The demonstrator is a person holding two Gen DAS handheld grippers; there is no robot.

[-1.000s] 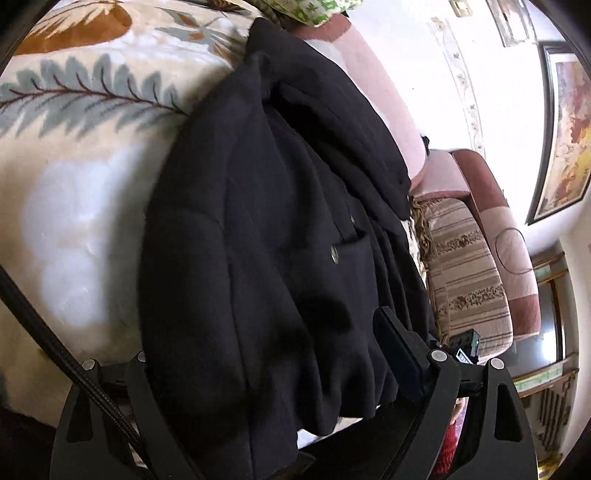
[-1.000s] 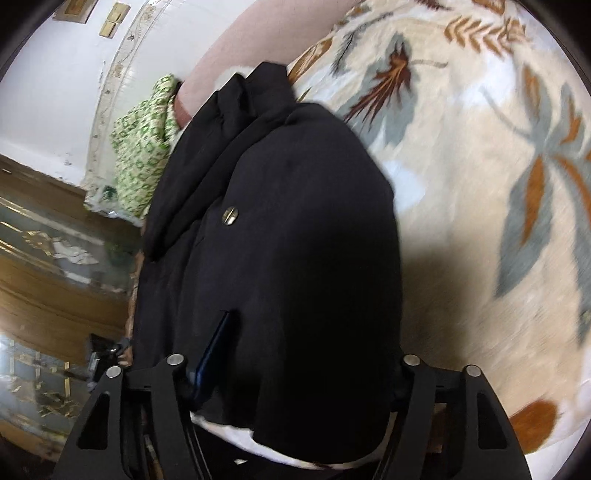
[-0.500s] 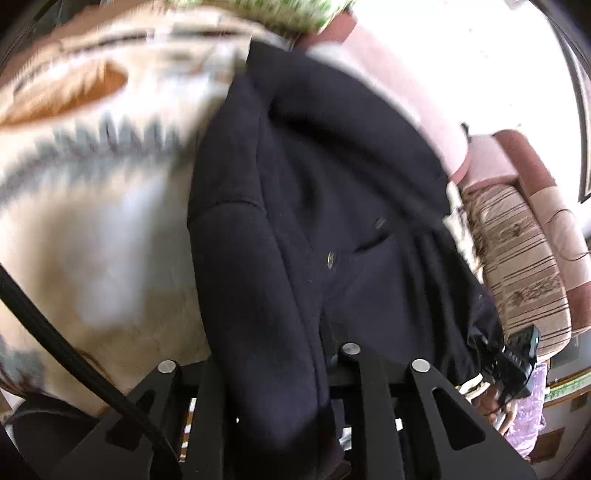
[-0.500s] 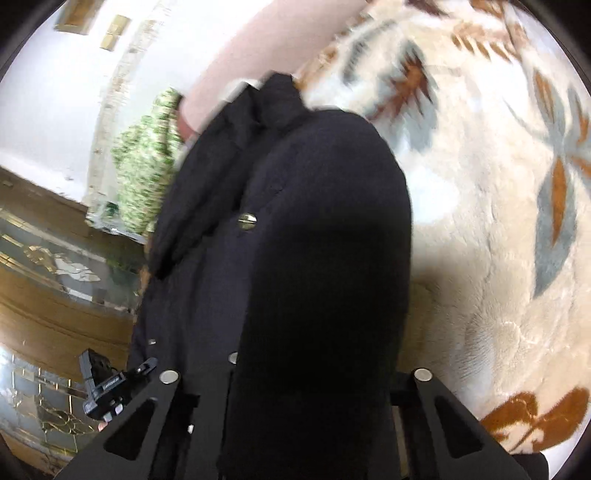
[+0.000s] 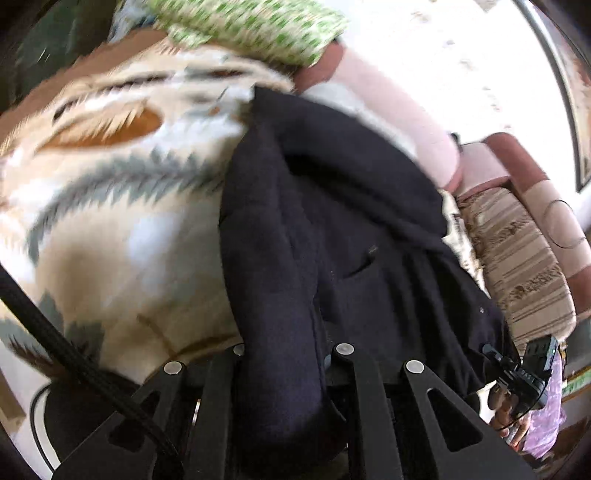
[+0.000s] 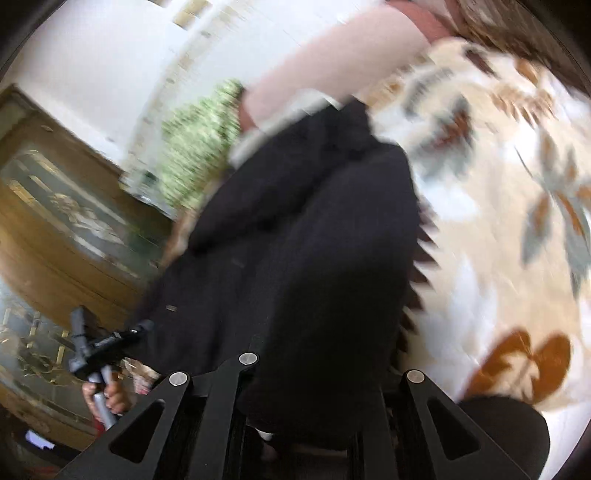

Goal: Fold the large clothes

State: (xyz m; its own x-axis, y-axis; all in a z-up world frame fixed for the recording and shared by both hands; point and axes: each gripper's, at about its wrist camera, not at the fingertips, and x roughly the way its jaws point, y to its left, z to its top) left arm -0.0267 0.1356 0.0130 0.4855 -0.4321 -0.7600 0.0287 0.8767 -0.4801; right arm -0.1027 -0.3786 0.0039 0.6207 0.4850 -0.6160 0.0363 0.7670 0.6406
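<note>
Left gripper (image 5: 280, 373) and right gripper (image 6: 314, 376) each pinch thick, matte black coat (image 5: 332, 229) hem; the right's jaws have just been closing. The coat lies on plush leaf-patterned blanket (image 5: 110, 229).

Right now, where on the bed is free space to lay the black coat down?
The leaf-print blanket is bare left of the black coat in the left wrist view, right of it in the right wrist view. It is crowded toward the green patterned cloth and the striped armchair.

We find no legible text, label, brand, number or sign; small markings on the far gripper (image 5: 524, 376) are too blurred to read.
</note>
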